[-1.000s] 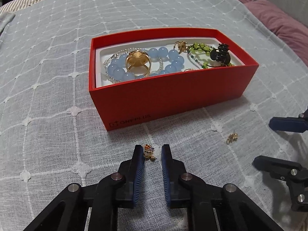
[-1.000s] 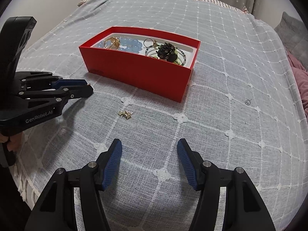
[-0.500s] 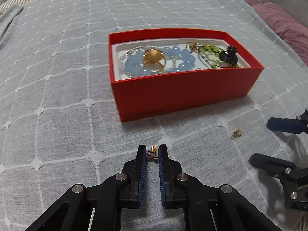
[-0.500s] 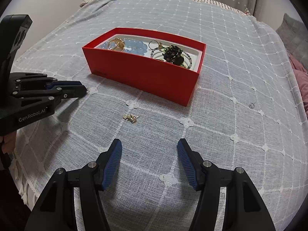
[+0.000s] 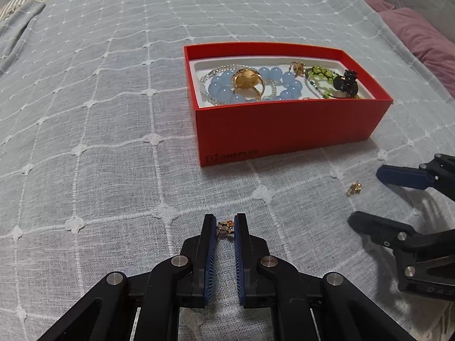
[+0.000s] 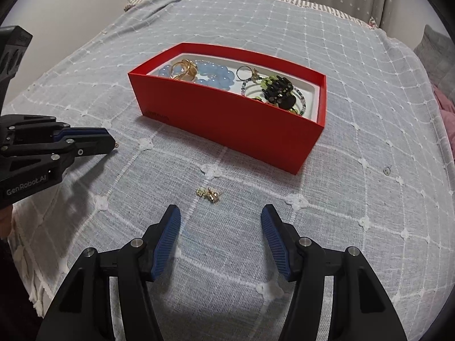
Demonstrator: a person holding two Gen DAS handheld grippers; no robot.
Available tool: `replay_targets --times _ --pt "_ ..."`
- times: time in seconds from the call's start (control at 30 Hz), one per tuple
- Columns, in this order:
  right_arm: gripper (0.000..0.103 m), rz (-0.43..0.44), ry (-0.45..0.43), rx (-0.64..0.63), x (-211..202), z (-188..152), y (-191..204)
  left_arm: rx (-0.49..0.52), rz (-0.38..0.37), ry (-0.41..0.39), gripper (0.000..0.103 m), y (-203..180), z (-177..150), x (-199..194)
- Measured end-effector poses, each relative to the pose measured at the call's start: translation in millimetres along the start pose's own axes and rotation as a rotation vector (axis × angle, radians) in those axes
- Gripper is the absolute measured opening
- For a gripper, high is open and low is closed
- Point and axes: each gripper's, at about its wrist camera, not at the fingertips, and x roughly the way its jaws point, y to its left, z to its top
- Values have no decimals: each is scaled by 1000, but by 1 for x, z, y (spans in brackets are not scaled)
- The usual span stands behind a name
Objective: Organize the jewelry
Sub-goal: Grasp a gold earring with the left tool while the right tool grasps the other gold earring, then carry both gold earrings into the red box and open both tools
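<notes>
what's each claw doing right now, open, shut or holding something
Left claw: shut on the small gold earring.
Right claw: open and closing, nothing between its pads; the loose gold earring lies ahead on the cloth.

A grey checked bedspread [image 5: 85, 142] (white stitched grid), and perhaps a pink pillow [image 5: 426, 37] at its edge.

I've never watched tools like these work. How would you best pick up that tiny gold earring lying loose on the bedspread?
Pinch the gold earring across its small body, coming almost straight down from above. It lies flat on the soft bedspread and is tiny, so a sideways approach would likely push it along. The right hand-held gripper, now closing, hovers just short of it.
</notes>
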Motion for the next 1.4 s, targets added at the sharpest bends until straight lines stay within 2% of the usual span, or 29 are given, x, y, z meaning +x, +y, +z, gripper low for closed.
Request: replay_targets --times 0.53,0.87,1.4 --pt "13 28 -14 -57 9 12 17 -10 2 8 7 -1 1 1" --pt "10 25 -17 -55 7 13 20 -23 -6 1 7 4 3 -2" --pt "10 48 -29 0 -18 12 6 -25 -24 -39 7 5 6 -19"
